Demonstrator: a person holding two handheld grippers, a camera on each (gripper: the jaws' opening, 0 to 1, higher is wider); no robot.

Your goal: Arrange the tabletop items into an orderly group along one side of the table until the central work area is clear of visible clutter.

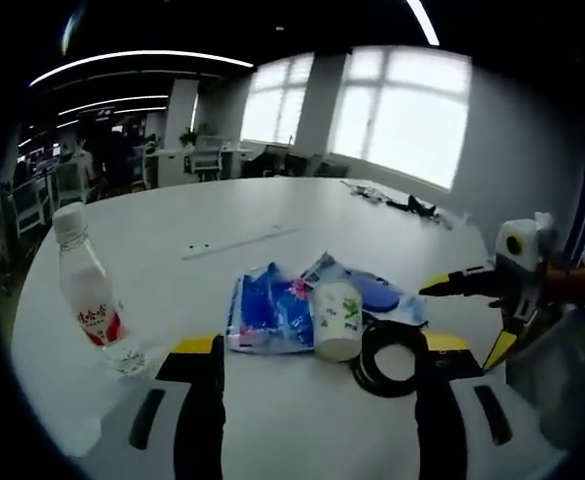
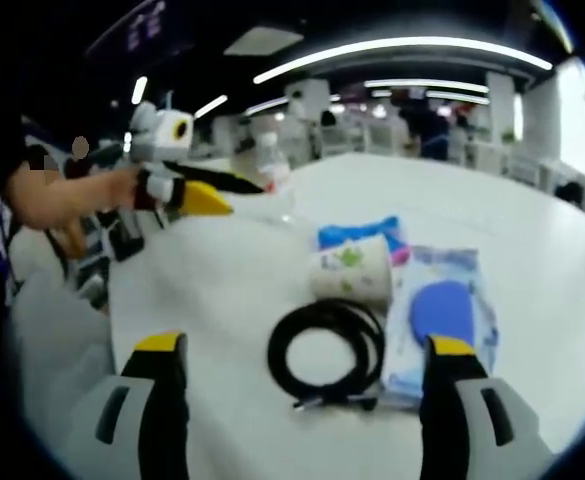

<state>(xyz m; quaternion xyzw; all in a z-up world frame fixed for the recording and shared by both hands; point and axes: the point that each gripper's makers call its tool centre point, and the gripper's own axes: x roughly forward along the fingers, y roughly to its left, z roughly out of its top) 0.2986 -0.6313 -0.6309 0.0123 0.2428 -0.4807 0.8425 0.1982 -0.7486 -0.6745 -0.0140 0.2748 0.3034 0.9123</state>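
On the white table (image 1: 222,215) lies a small cluster. It holds a blue wipes packet (image 1: 267,312), a white cup (image 1: 339,318) on its side, a coiled black cable (image 1: 392,358) and a clear bag with a blue item (image 1: 372,290). A clear bottle with a red label (image 1: 87,295) stands apart to the left. My left gripper (image 1: 319,345) is open just short of the packet and cup. My right gripper (image 2: 305,345) is open in front of the cable (image 2: 327,352), with the cup (image 2: 352,268), packet (image 2: 362,232) and bag (image 2: 442,315) beyond. Each gripper shows in the other's view (image 1: 457,325) (image 2: 234,193).
A person's hand (image 2: 52,195) holds the left gripper. Small dark items (image 1: 407,205) lie at the table's far edge under bright windows (image 1: 402,110). Chairs and desks (image 1: 207,155) stand beyond the table. The bottle (image 2: 272,160) rises behind the left gripper.
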